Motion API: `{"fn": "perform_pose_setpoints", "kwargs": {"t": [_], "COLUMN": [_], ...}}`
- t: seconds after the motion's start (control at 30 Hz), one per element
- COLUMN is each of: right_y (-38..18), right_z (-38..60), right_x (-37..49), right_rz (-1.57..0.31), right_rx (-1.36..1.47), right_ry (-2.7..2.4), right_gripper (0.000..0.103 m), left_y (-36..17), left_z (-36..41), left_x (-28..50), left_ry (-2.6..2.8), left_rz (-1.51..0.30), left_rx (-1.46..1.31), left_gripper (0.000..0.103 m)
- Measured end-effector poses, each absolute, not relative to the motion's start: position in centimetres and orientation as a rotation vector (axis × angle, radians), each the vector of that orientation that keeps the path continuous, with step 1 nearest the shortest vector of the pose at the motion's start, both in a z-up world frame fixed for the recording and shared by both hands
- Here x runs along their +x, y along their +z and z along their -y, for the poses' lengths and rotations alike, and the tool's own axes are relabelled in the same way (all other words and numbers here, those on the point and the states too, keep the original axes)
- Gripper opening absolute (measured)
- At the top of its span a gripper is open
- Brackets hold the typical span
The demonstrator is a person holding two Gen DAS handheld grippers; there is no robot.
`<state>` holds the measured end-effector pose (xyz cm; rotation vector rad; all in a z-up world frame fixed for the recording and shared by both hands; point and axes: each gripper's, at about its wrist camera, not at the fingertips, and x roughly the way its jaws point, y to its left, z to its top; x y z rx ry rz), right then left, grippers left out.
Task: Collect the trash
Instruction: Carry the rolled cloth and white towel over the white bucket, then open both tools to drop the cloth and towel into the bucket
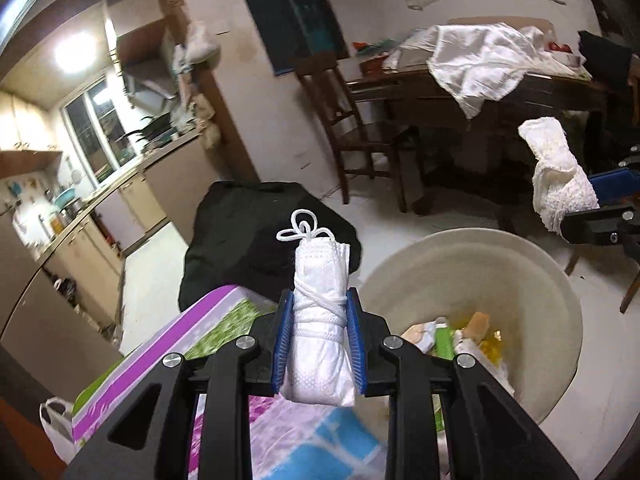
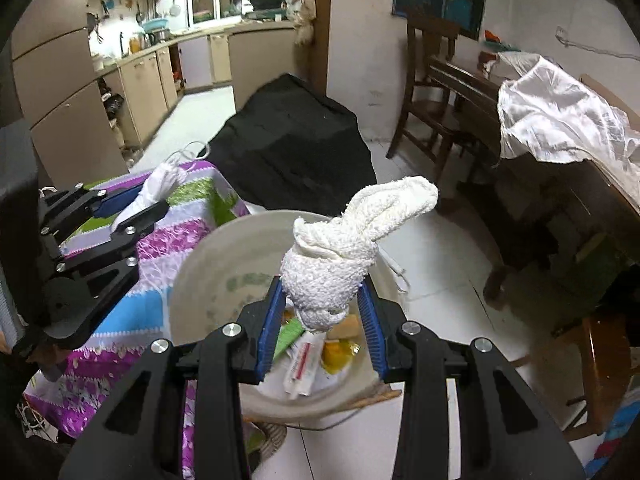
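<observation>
My left gripper (image 1: 319,316) is shut on a rolled white face mask (image 1: 320,344) tied with its ear loops, held over the colourful cloth beside a beige basin (image 1: 472,256). My right gripper (image 2: 323,300) is shut on a knotted white towel rag (image 2: 340,256), held above the same basin (image 2: 208,256). The basin holds trash: a green wrapper (image 2: 290,334), a white packet (image 2: 304,364) and yellow scraps (image 2: 336,354). The right gripper with the rag (image 1: 556,176) shows at the right edge of the left wrist view. The left gripper with the mask (image 2: 156,188) shows at the left of the right wrist view.
A table with a purple, green and blue patterned cloth (image 2: 132,320) lies left of the basin. A black covered object (image 2: 292,144) stands behind it. A dark wooden table with a white sheet (image 2: 560,120) and chairs (image 2: 428,92) are on the right. Kitchen counters (image 2: 132,80) lie far left.
</observation>
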<state>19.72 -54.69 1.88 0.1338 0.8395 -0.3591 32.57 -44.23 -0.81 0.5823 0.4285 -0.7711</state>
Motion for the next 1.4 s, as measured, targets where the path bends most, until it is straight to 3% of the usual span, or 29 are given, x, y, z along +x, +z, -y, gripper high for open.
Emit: {"fn": "perform_pose_setpoints", "kwargs": {"t": [0.33,0.63,1.2,1.4], "right_y": [0.4,-1.5,-4.5,-4.9], "right_z": [57.2,57.9,56.6,57.2], "right_x": [20.6,21.6,25.7,26.2], "right_rz": [-0.983,-1.082,-1.216,-1.213], "right_rx": [0.116,0.120,0.011,0.021], "right_ry": [-0.353,-0.320,-0.243,-0.251], "right_gripper": [0.036,0.036,0.037,0.046], "left_y": [-2.2,-5.3,-8.9,-9.2], "left_z": [51.1,53.7,51.4,51.2], "left_x": [32.3,35.0,37.6,38.5], "left_ry": [-0.875,-1.048,-1.066,-1.049], "left_rz": [-0.466,-0.704,-0.826,-0.814], "left_rx": [0.661,0.710,0.728,0.719], "left_gripper": [0.027,0.027,0.027,0.032]}}
